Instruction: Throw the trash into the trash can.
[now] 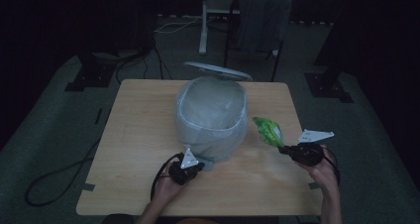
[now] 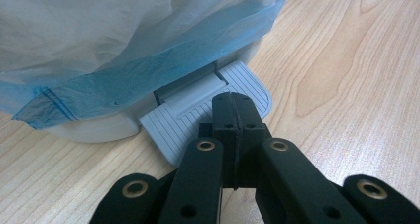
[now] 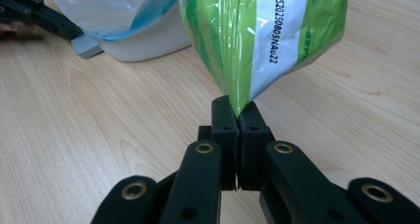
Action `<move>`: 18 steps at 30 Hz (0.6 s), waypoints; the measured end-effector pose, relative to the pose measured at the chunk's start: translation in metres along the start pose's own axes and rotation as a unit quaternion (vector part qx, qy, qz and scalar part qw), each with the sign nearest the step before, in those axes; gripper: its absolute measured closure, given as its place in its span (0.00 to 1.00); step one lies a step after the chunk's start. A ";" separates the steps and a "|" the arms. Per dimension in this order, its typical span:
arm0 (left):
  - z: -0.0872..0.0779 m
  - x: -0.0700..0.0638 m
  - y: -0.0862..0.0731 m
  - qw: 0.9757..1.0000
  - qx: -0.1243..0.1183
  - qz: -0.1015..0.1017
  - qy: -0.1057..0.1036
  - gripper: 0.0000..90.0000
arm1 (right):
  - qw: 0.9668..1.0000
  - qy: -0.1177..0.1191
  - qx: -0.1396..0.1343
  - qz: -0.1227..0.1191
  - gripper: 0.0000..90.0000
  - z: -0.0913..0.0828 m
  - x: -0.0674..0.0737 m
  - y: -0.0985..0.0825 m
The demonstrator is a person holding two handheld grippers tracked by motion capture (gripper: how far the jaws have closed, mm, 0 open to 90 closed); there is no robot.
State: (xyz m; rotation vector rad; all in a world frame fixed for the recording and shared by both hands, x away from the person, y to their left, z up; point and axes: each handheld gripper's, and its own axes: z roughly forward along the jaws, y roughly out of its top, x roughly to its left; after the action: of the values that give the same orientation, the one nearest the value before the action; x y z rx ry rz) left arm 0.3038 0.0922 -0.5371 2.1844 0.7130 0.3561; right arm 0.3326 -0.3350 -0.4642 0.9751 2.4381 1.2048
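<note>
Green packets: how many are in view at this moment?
1. The green packet is pinched at one edge by the right gripper, held above the table right of the lined bin. The bin's inside isn't visible.

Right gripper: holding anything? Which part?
The right gripper is shut on the green snack packet, pinching its bottom edge. The left gripper is shut and holds nothing, its tips over the bin's pedal.

Ahead of the left gripper's point(image 2: 232, 97) closed jaws the bin point(image 1: 212, 116) blocks passage; bare table point(image 1: 138, 135) lies open to their left.
</note>
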 end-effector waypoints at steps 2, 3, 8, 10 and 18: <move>0.000 0.000 0.000 1.000 0.000 0.000 0.000 1.00 | 1.000 -0.004 -0.004 0.000 0.98 -0.002 0.000 0.001; 0.000 0.000 0.000 1.000 0.000 0.000 0.000 1.00 | 1.000 -0.004 -0.004 0.000 0.98 -0.002 0.000 0.001; 0.000 0.000 0.000 1.000 0.000 -0.001 0.000 1.00 | 1.000 -0.009 -0.011 -0.005 0.98 -0.009 0.000 0.007; 0.000 0.000 0.000 1.000 0.000 -0.001 -0.001 1.00 | 1.000 -0.009 -0.014 -0.007 0.98 -0.011 0.001 0.010; 0.000 0.000 0.000 1.000 0.000 -0.002 -0.001 1.00 | 1.000 -0.010 -0.023 -0.016 0.98 -0.015 0.003 0.018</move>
State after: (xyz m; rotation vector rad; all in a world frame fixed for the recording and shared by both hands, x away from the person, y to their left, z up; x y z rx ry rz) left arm 0.3040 0.0923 -0.5371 2.1823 0.7153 0.3528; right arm 0.3312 -0.3343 -0.4407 0.9264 2.3904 1.2289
